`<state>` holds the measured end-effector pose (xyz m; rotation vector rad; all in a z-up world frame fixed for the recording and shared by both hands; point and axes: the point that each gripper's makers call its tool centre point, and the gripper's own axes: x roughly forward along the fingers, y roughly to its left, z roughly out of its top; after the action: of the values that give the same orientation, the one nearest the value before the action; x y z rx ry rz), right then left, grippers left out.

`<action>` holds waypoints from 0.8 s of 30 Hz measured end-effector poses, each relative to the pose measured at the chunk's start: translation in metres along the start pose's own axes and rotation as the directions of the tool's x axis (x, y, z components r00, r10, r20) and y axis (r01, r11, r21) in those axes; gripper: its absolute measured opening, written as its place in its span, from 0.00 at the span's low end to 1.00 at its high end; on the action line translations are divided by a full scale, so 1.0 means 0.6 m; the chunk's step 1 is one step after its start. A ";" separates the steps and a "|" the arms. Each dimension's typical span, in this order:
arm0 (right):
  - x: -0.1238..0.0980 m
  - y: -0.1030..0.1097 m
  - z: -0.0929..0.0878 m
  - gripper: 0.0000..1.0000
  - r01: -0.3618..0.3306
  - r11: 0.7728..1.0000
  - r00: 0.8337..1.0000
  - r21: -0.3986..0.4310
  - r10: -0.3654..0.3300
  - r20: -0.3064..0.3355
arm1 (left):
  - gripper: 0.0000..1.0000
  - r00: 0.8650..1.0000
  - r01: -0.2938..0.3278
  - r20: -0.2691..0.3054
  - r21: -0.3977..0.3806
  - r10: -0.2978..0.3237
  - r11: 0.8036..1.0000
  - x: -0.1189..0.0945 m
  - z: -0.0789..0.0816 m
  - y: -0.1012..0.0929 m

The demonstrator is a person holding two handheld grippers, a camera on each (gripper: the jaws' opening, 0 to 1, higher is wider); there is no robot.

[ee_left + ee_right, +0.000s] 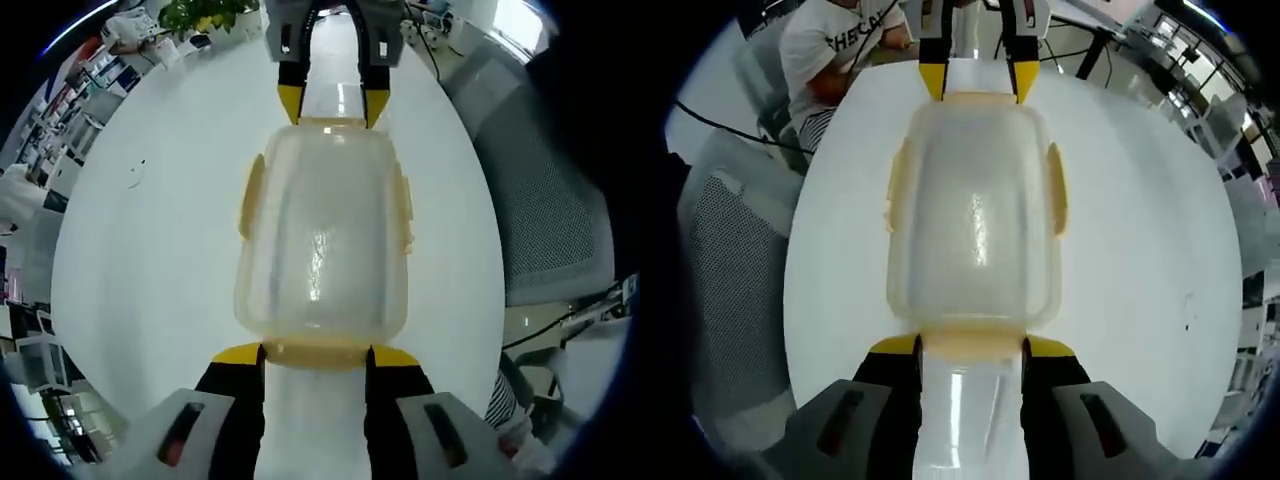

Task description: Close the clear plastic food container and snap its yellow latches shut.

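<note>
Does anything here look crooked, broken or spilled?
Nothing stands out. The clear container sits flat on the white table with its lid on and no spill around it. The left gripper and right gripper face each other at its two short ends. The yellow latches on the long sides match.

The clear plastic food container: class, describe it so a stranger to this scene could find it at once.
Find the round white table. At its middle, between the two facing grippers, sits the clear plastic food container, lid on. It is a see-through, rounded-rectangle box with pale yellow latches along its sides, unlike the grey mesh chair beside the table.
</note>
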<state>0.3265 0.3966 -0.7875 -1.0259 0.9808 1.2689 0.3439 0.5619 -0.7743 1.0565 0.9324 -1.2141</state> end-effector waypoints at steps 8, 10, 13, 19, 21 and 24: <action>-0.005 0.001 -0.024 0.35 -0.010 1.000 1.000 -0.001 0.010 -0.003 | 0.33 1.000 0.001 0.001 -0.009 -0.001 1.000 0.007 0.022 -0.004; -0.009 0.003 -0.029 0.35 -0.014 1.000 1.000 -0.001 0.014 -0.006 | 0.33 1.000 0.000 0.004 -0.012 0.000 1.000 0.006 0.028 -0.007; -0.014 0.005 -0.035 0.35 -0.018 1.000 1.000 -0.002 0.018 -0.007 | 0.33 1.000 0.003 0.007 -0.015 -0.002 1.000 0.007 0.034 -0.009; -0.021 0.006 -0.043 0.35 -0.018 1.000 1.000 0.006 0.018 -0.003 | 0.33 1.000 0.000 0.012 -0.017 0.000 1.000 0.006 0.044 -0.011; -0.022 0.007 -0.045 0.35 -0.018 1.000 1.000 0.009 0.018 -0.001 | 0.33 1.000 -0.001 0.011 -0.016 0.001 1.000 0.008 0.046 -0.011; -0.025 0.013 -0.054 0.35 -0.023 1.000 1.000 0.018 0.023 -0.003 | 0.33 1.000 0.004 0.013 -0.012 -0.004 1.000 0.010 0.056 -0.013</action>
<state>0.3173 0.3614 -0.7820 -1.0056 1.0074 1.2757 0.3370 0.5279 -0.7723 1.0366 0.9313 -1.2161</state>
